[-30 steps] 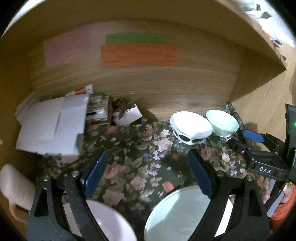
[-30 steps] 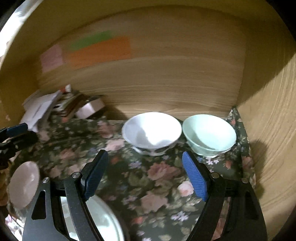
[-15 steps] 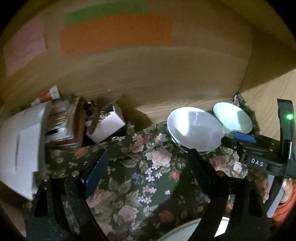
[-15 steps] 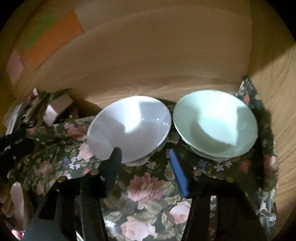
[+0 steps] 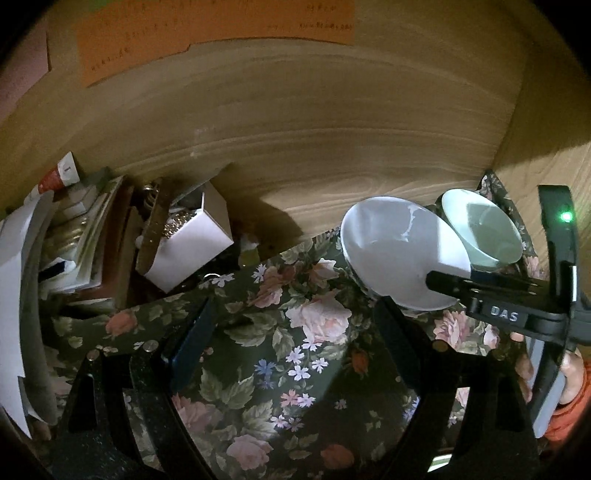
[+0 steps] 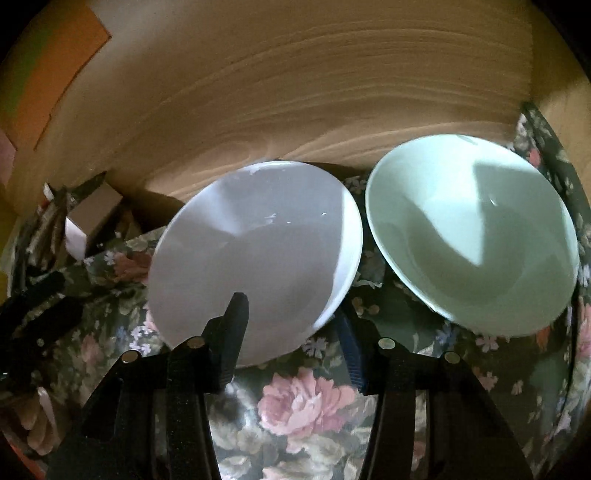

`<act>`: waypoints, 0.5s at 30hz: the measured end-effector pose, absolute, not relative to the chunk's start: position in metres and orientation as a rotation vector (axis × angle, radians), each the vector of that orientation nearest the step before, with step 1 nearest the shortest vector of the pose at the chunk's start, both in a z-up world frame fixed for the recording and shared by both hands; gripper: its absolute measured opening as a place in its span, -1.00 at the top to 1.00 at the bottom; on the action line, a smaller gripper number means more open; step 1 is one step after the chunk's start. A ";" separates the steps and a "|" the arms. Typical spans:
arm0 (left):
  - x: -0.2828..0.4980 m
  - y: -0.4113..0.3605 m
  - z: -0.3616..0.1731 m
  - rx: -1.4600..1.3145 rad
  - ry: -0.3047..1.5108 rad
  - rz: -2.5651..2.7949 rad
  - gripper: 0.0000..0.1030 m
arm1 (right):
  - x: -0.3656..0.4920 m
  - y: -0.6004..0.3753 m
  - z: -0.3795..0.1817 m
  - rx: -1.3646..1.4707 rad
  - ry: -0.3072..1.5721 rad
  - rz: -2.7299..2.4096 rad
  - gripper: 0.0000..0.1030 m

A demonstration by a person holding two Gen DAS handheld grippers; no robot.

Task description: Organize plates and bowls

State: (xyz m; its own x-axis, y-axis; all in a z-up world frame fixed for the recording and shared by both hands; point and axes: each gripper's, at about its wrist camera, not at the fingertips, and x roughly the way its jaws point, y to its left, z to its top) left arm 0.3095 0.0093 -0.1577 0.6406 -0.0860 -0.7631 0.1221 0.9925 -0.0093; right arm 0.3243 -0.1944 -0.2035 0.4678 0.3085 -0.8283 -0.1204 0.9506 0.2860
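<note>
A smooth, glossy white bowl (image 6: 255,258) sits tilted on a dark cloth (image 6: 303,402) printed with pink roses and green leaves, inside a wooden cabinet (image 6: 295,92) with a grained back panel. The right tongs (image 6: 291,332) straddle the white bowl's near rim, one finger inside and one outside; the jaws have just been closing on it, though whether the pads already press cannot be told. Just right of the white bowl stands a pale green bowl (image 6: 472,236), round and shiny. Well left of the white bowl, the left tongs (image 5: 295,332) hang wide open over the cloth, holding nothing. Farther left lie a white box (image 5: 192,247) and stacked papers (image 5: 74,240). The right tongs' side reads "DAS". An orange note (image 5: 214,26) with unreadable writing is on the panel.
</note>
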 end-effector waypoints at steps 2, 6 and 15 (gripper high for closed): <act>0.310 0.009 -0.159 0.040 0.871 -0.122 -0.70 | 0.324 -0.190 -0.203 0.155 1.056 0.266 0.25; 0.312 0.010 -0.160 0.038 0.875 -0.125 -0.70 | 0.318 -0.176 -0.203 0.056 1.065 0.311 0.45; 0.313 0.010 -0.176 0.052 0.944 -0.110 -0.70 | 0.278 -0.149 -0.200 -0.011 1.101 0.469 0.56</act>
